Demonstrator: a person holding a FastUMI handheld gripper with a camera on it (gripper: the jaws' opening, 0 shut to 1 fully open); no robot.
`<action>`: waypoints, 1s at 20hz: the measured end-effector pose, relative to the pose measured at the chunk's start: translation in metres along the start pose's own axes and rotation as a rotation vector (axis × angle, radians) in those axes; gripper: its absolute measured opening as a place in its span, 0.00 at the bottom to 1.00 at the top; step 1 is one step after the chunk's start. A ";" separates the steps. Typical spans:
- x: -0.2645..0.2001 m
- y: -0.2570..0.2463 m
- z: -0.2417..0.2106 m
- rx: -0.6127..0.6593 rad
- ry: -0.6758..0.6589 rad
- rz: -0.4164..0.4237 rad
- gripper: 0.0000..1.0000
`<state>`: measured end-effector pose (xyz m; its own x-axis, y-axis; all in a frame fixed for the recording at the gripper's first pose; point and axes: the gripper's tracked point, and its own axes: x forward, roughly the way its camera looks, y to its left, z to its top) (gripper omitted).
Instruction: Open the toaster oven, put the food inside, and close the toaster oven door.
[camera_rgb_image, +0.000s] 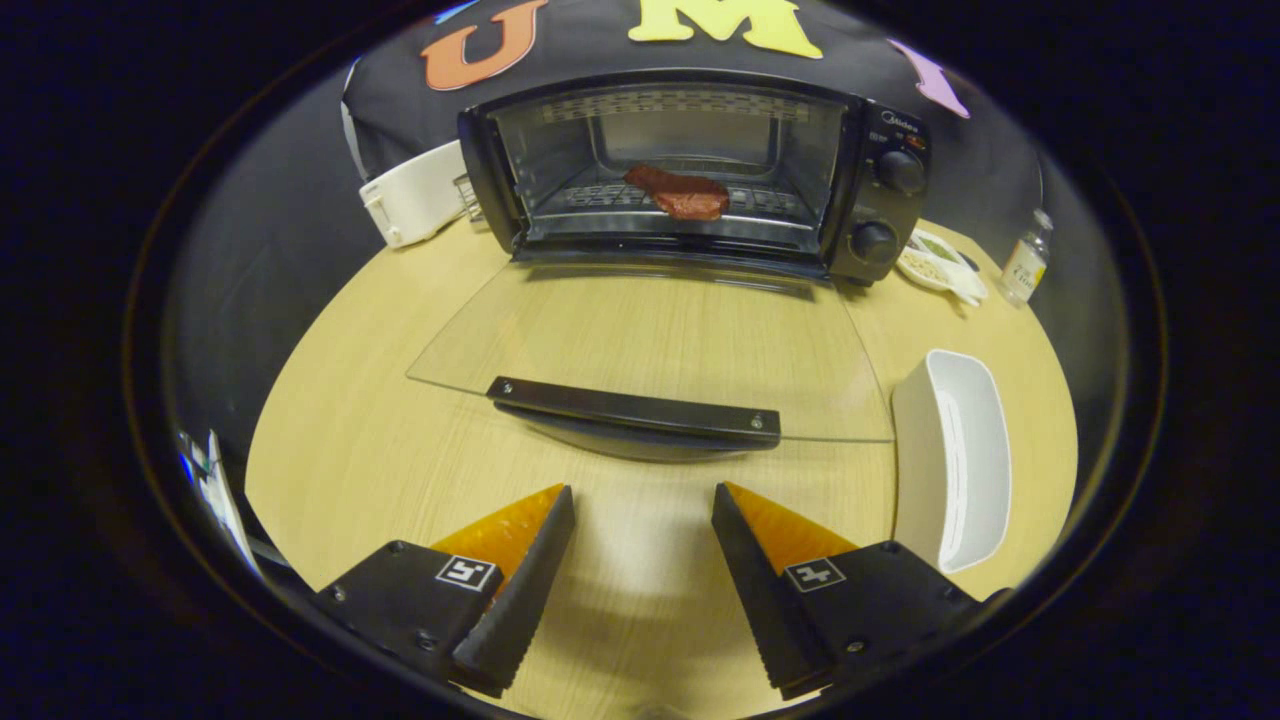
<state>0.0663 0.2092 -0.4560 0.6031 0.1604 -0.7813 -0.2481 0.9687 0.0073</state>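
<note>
The toaster oven (690, 170) sits at the far side of the wooden tabletop (350, 440), and everything else is easiest placed from it. Its glass door (650, 340) is swung fully down and lies flat over the tabletop in front of the oven's mouth, with the dark door handle (635, 410) along the edge farthest from the oven. Inside the oven, on the wire rack (600, 195), lies the food (680, 192), a reddish-brown slab like a piece of meat, near the middle of the cavity. Two round knobs (888, 205) are stacked on the panel at the oven's right end.

The hand-held gripper (642, 500) hovers on the near side of the lowered door, just short of the handle, with its fingers spread wide and nothing between them; they touch neither the handle nor the glass.

To the right of the lowered door a white oblong dish (955, 460) stands on the tabletop, just beside the door's right edge. Right of the oven's knob panel lies a small plate (935, 262) with something on it, too small to make out, and beyond that a small clear bottle (1027, 258). At the oven's left end, a white appliance (415, 192) stands close against it.
</note>
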 end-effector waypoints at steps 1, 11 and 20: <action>0.002 0.000 0.003 -0.006 -0.002 -0.004 0.90; -0.012 0.005 0.034 0.007 -0.035 0.021 0.90; -0.039 0.007 0.126 -0.019 -0.183 0.023 0.89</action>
<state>0.1366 0.2332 -0.3475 0.7250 0.2157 -0.6541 -0.2767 0.9609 0.0101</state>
